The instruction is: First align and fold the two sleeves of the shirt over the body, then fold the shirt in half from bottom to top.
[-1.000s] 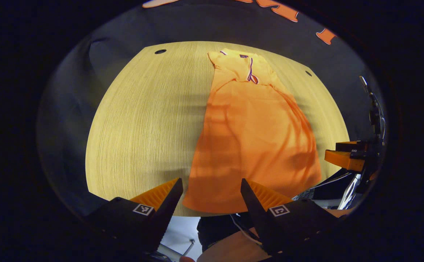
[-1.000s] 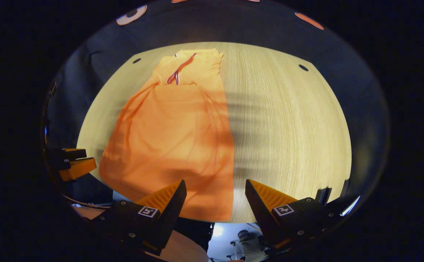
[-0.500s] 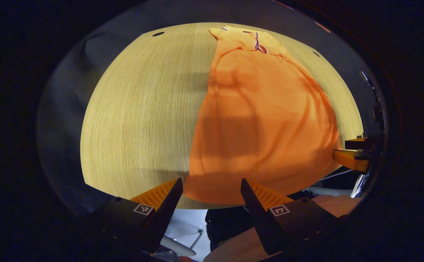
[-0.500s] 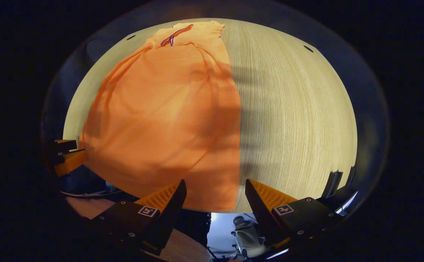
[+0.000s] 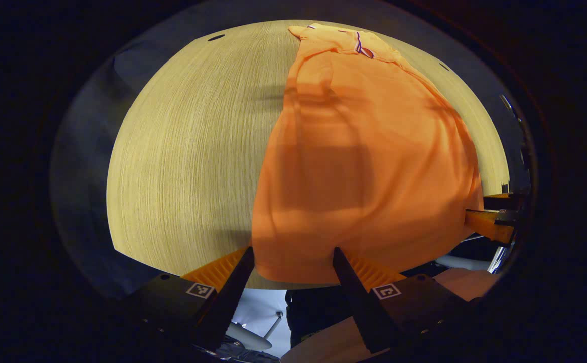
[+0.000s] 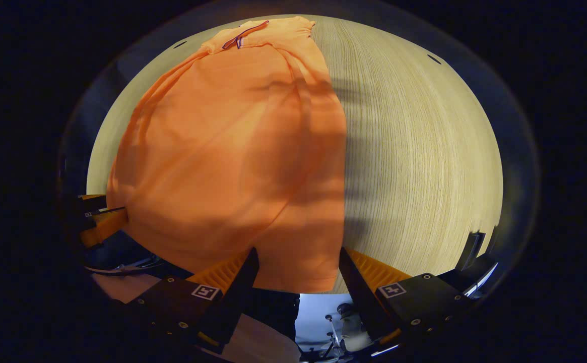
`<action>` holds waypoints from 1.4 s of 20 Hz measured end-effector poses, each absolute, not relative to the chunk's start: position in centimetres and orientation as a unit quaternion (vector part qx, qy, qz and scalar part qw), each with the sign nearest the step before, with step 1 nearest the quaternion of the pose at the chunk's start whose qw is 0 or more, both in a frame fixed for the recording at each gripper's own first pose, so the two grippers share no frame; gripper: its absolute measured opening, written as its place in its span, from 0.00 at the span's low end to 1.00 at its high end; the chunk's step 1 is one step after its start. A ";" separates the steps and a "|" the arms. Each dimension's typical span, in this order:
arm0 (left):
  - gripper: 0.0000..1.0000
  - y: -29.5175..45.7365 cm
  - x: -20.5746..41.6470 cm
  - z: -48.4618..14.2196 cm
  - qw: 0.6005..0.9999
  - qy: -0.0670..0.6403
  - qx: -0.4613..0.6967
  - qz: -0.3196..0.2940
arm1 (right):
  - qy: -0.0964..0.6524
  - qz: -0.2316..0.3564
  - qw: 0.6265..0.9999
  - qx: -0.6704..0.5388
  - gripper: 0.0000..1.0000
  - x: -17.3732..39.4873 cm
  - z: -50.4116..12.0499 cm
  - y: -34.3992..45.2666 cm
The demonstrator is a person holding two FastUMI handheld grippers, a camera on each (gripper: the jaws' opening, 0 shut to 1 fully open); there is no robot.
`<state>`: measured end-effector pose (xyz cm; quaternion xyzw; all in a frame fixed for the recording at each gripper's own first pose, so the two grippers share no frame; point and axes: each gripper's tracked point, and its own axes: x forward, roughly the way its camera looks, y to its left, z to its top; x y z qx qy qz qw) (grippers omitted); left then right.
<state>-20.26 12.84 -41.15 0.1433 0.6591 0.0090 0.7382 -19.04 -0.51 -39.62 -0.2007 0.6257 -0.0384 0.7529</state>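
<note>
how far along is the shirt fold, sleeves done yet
The sleeves look done: the shirt lies as a narrow strip on the table, collar at the far end. In hand: the left gripper and right gripper are open, one at each bottom-hem corner, nothing gripped yet. Left: grip the hem and fold it up to the collar.

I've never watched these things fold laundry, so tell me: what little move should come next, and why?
Probably ease both claws forward and close them on the hem. The orange shirt lies lengthwise on the wooden table, sleeves apparently already folded in. The left claw and right claw are open, each straddling a bottom corner, ready for the bottom-to-top fold.
</note>
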 end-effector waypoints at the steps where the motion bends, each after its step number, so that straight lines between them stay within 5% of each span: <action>1: 0.94 12.6 -19.9 -41.2 0.742 0.655 0.144 0.005 | 0.626 -0.038 0.752 -0.202 0.90 -19.1 -39.7 -0.6; 4: 0.39 12.2 -19.4 -41.3 0.744 0.653 0.138 -0.002 | 0.627 -0.028 0.758 -0.180 0.57 -19.0 -39.7 0.0; 5: 0.29 12.0 -19.4 -41.2 0.745 0.653 0.137 -0.006 | 0.634 -0.022 0.760 -0.140 0.27 -19.6 -40.1 0.9; 6: 0.13 12.0 -20.1 -41.6 0.735 0.665 0.131 -0.004 | 0.645 -0.019 0.756 -0.109 0.18 -20.1 -40.5 1.5; 9: 0.13 11.2 -19.8 -41.3 0.744 0.662 0.089 -0.010 | 0.624 -0.027 0.772 -0.119 0.01 -19.4 -40.0 0.8; 11: 0.02 11.2 -19.8 -41.3 0.751 0.656 0.077 -0.016 | 0.619 -0.024 0.775 -0.122 0.01 -19.1 -39.2 0.9; 28: 0.01 5.2 -5.4 -31.3 0.851 0.517 0.062 -0.066 | 0.474 0.017 0.870 -0.135 0.00 -6.4 -25.7 6.7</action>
